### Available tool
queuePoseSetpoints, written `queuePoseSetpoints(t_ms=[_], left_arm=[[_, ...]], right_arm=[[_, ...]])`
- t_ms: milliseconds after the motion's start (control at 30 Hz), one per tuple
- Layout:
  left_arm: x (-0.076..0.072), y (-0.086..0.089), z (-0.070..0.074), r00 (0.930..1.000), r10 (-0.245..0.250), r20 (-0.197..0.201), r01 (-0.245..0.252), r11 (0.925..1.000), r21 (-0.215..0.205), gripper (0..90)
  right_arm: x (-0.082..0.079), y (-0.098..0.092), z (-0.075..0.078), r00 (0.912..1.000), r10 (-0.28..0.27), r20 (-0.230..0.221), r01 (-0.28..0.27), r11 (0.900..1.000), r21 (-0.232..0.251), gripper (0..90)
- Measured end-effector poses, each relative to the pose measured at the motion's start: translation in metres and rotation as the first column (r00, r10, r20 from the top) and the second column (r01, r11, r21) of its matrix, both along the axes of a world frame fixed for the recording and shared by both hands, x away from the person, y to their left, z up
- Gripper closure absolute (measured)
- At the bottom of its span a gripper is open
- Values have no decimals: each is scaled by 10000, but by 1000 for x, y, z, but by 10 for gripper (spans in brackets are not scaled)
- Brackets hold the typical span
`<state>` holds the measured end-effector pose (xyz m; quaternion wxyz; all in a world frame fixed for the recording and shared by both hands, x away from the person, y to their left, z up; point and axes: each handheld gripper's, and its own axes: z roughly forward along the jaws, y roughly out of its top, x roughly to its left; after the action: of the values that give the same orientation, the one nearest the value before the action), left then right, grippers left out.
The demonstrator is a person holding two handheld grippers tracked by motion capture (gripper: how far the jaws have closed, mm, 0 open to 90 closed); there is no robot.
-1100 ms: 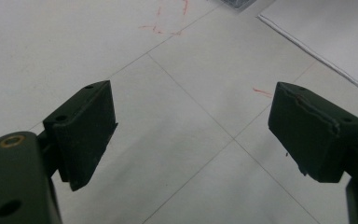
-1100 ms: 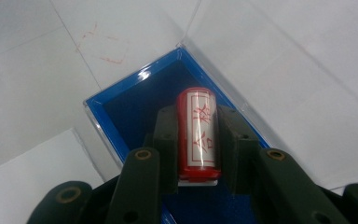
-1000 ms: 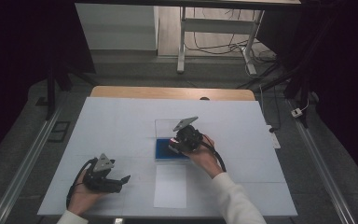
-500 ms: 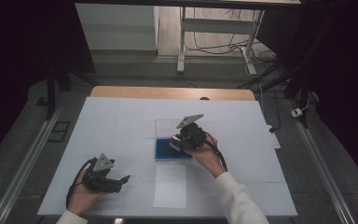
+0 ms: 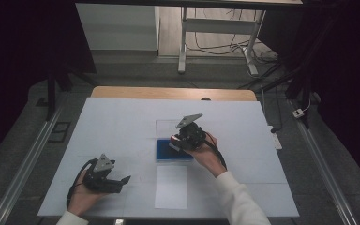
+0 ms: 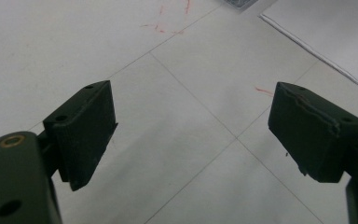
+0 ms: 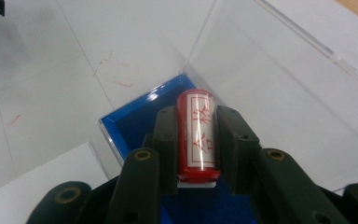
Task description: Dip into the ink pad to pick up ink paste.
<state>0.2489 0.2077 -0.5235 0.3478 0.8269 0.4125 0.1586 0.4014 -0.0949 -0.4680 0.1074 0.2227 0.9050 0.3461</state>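
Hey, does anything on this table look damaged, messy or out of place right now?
Small red ink marks stain the white table cover beside the blue ink pad. One pad of the left gripper has a cracked, chipped edge.

My two grippers are black. My left gripper [image 5: 122, 180] has a grey three-cornered plate [image 5: 104, 163] on top, and my right gripper [image 5: 174, 140] has one [image 5: 189, 121] too. A black cable [image 5: 221, 154] loops from the right one past my wrist. My sleeve [image 5: 239, 201] is white. Up close, the left one has two thick, blocky, dark pads [image 6: 81, 133], and one has a rough, chipped edge. There are small round holes in them and a brass-coloured ring [image 6: 12, 140] on the arm. The right one has ringed holes [image 7: 142, 155] as well.
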Motion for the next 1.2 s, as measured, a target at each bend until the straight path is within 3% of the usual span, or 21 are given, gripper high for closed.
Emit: queuePoseSetpoints(t_ms=[267,433,833,967,1200], left_arm=[[1,0,-1,10000,-12,-38,12,10000,21,153],[1,0,-1,10000,-16,-50,16,10000,35,153],[1,0,-2,9999,-34,-103,35,9999,95,153],[0,0,-2,9999,-22,-105,23,9999,98,153],[-1,0,-1,10000,-36,-76,37,10000,92,153]], right_arm=[[2,4,-6,9999,132,-22,-132,9996,-230,701],[3,7,-13,9997,156,-169,-166,9980,-618,701],[5,10,-12,9996,197,-214,-216,9957,-904,703],[7,9,-16,9991,80,-416,-113,9966,-811,706],[1,11,-17,9999,58,-92,-67,9955,-948,708]])
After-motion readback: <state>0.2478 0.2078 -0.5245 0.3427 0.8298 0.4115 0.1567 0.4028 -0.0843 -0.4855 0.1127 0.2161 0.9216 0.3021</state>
